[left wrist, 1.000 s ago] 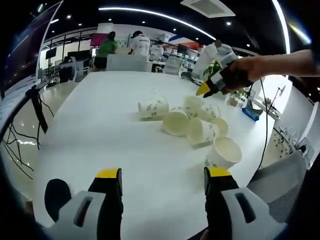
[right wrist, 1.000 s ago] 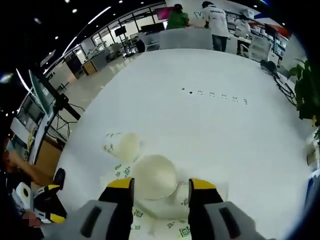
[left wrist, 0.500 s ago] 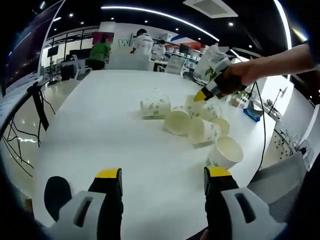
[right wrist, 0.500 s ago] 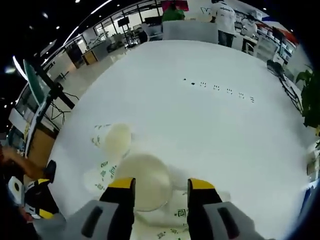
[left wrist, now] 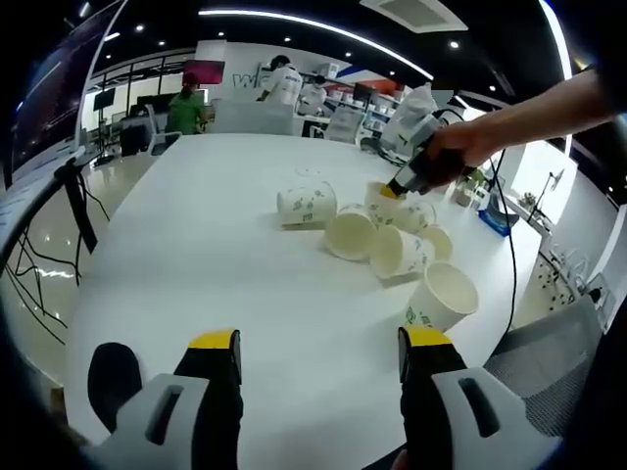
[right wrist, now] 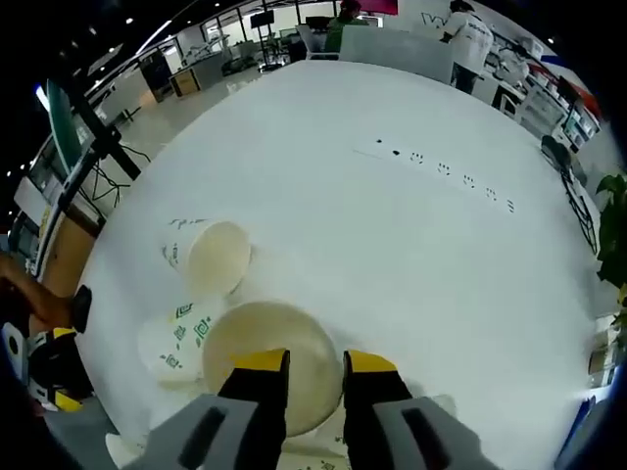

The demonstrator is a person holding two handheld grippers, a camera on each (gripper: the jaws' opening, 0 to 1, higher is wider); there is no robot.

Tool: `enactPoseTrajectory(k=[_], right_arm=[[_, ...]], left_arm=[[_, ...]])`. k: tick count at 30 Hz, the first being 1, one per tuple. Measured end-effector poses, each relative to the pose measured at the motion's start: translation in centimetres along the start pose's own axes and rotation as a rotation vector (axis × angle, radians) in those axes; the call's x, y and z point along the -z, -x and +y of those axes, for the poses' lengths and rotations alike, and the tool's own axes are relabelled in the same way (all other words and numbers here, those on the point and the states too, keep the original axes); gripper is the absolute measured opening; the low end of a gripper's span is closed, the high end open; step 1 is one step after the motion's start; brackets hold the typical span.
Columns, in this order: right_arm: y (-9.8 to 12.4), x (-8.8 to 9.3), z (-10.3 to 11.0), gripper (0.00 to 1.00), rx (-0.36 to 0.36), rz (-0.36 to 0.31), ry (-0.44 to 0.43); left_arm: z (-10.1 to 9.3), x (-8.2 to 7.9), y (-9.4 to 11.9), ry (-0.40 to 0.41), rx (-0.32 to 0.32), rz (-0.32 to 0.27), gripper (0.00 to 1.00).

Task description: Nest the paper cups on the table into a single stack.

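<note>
Several white paper cups with green print lie in a cluster on the white table (left wrist: 196, 245). In the left gripper view, one cup on its side (left wrist: 306, 204) is farthest left and an upright cup (left wrist: 441, 297) is nearest the edge. My left gripper (left wrist: 318, 343) hovers open over bare table, well short of the cluster. A hand holds my right gripper (left wrist: 397, 184) down onto a cup at the back of the cluster. In the right gripper view, my right gripper (right wrist: 313, 362) is narrowed astride the rim of an open cup (right wrist: 250, 338), one jaw inside and one outside, with a small gap left.
Beside the straddled cup lie another cup on its side (right wrist: 211, 257) and a third (right wrist: 167, 343). A row of small dark marks (right wrist: 441, 168) crosses the table farther off. People stand at desks beyond the table's far end (left wrist: 235, 117). A cable stand (left wrist: 73, 196) is at the left.
My right gripper has dropped onto the rear cup and its jaws have narrowed around the rim. The left gripper has stayed open and almost still.
</note>
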State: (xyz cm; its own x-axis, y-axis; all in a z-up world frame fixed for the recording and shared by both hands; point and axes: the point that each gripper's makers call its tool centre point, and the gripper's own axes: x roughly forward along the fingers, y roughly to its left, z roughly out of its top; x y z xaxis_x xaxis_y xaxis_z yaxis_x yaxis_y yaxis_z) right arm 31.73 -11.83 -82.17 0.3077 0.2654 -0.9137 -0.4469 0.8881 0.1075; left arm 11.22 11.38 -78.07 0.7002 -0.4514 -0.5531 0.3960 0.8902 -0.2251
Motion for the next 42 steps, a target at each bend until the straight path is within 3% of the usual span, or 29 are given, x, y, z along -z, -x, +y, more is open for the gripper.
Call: enactPoseTrajectory(k=[8, 24, 28, 34, 36, 38, 42], right_arm=[[0.5, 0.7, -0.4, 0.00, 0.015, -0.017, -0.035], [2.4, 0.1, -0.7, 0.00, 0.018, -0.056, -0.063], [2.5, -0.1, -1.5, 0.00, 0.018, -0.083, -0.088], [4.7, 0.0, -2.2, 0.00, 0.023, -0.108, -0.108], [6.4, 0.0, -2.1, 0.00, 0.023, -0.118, -0.127], [6.1, 0.1, -2.4, 0.00, 0.023, -0.124, -0.138], [8.2, 0.5, -2.4, 0.00, 0.037, -0.135, -0.121]], left_arm=[[-0.4, -0.1, 0.0, -0.012, 0.006, 0.004, 0.62], [-0.6, 0.1, 0.1, -0.021, 0.013, 0.013, 0.62], [-0.6, 0.0, 0.0, -0.023, 0.015, 0.009, 0.62], [-0.9, 0.0, -0.1, -0.037, 0.023, 0.008, 0.62], [-1.1, -0.1, -0.1, -0.043, 0.029, 0.009, 0.62], [-1.3, 0.0, -0.1, -0.049, 0.035, 0.010, 0.62], [-1.5, -0.1, -0.2, -0.056, 0.043, 0.009, 0.62]])
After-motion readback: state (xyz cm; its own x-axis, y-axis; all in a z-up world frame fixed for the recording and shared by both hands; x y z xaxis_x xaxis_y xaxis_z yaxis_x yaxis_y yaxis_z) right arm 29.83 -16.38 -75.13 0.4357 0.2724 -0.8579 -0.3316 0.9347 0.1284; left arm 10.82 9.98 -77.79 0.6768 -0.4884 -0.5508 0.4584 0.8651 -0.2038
